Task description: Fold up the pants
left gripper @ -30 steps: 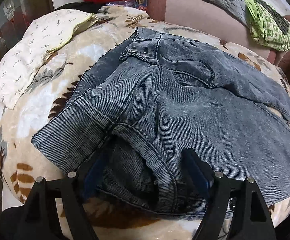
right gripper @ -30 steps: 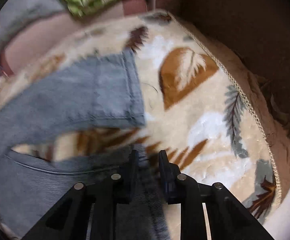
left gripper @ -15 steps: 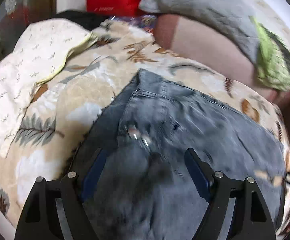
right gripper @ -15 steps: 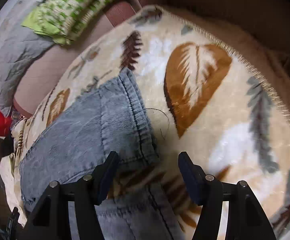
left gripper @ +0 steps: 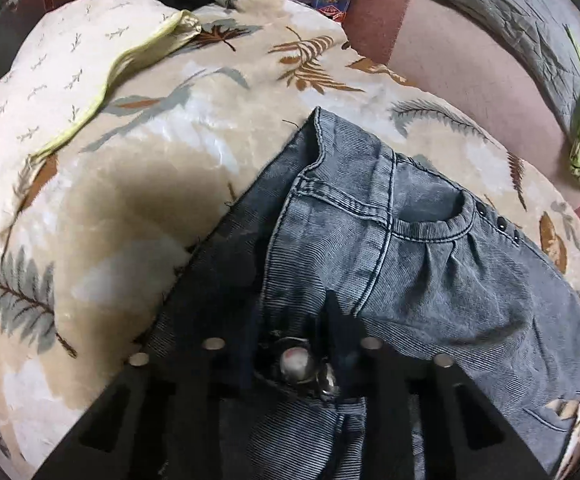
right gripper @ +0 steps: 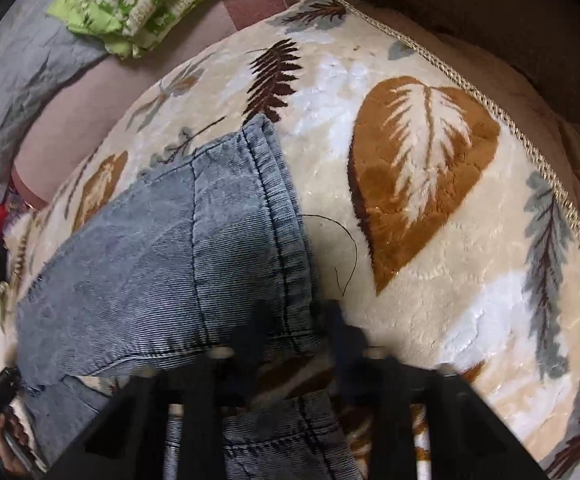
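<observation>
The jeans [left gripper: 429, 264] lie on the leaf-print blanket [left gripper: 138, 208]. My left tongs [left gripper: 293, 344] are closing on the buttoned waistband, my right tongs [right gripper: 301, 328] closing on the hem corner, so both ends lift together for the fold.

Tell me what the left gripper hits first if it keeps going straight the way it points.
Most likely the jeans: the left gripper is closing around their waistband by the metal button, denim between its jaws, the leaf-print blanket underneath.
</observation>
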`<state>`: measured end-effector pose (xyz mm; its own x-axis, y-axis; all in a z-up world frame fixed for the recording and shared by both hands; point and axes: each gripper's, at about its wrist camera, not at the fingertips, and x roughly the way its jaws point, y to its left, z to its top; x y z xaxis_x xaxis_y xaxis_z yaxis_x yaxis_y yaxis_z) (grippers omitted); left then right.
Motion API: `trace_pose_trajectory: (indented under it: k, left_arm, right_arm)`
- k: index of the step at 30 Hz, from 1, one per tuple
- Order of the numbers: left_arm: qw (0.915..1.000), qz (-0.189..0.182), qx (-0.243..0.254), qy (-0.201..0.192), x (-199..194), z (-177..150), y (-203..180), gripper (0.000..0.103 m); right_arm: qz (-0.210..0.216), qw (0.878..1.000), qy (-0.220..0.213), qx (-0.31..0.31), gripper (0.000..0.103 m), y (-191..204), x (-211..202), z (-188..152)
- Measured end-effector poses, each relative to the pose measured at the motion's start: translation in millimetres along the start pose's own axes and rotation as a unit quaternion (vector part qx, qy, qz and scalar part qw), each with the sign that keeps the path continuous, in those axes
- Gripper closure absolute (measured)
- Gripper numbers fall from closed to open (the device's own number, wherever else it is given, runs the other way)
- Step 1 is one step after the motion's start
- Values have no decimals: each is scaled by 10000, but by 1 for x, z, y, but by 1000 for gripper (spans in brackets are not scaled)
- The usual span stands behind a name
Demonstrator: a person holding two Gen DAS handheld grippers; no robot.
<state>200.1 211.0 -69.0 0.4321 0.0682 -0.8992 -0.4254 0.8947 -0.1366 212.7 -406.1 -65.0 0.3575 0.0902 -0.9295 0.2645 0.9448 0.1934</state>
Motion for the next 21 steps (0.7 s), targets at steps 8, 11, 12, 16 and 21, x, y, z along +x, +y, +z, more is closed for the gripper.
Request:
trace_pose_trajectory:
  k: [8, 11, 12, 16, 21]
  left_arm:
    - [9998, 143, 167, -21, 0, 2, -2, 75]
    - [9995, 66, 280, -147, -11, 2, -4, 72]
    - [9993, 32, 280, -262, -21, 2, -3, 71]
    - [9962, -177, 452, -723, -52, -3, -10, 51]
    - [9916, 425, 1089, -549, -32, -14, -32, 46]
  right_arm:
    - [-828, 9934, 115, -784, 85, 11, -3, -18]
    - [-659, 9954, -83, -695, 75, 8, -11, -13]
    - [-486, 9969, -207, -584, 65, 5, -20, -10]
    - [-82, 9971, -687, -311, 51, 7, -47, 0]
    - [682, 9957, -313, -540, 51, 37, -26, -7]
